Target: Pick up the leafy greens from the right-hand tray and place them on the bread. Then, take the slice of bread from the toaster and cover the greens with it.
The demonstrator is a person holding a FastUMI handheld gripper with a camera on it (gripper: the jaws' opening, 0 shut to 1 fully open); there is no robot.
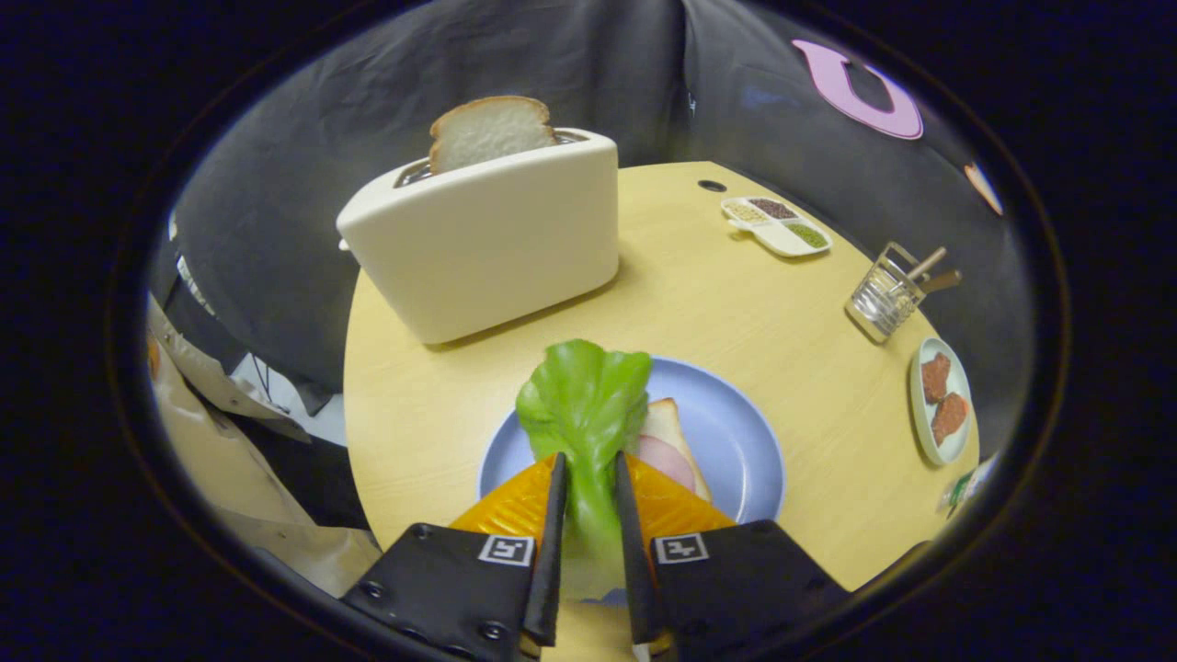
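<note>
Both tongs (588, 478) fingers nearly closed, clamping leafy greens (584, 405) | held over bread (669, 432) on plate (736, 432)

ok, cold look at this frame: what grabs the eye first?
The leafy greens, clamped between the gripper fingers and held over the blue plate, where a bread slice with a pink slice on it lies. Beyond the plate stands the cream toaster with a slice of bread sticking up from its slot.
</note>
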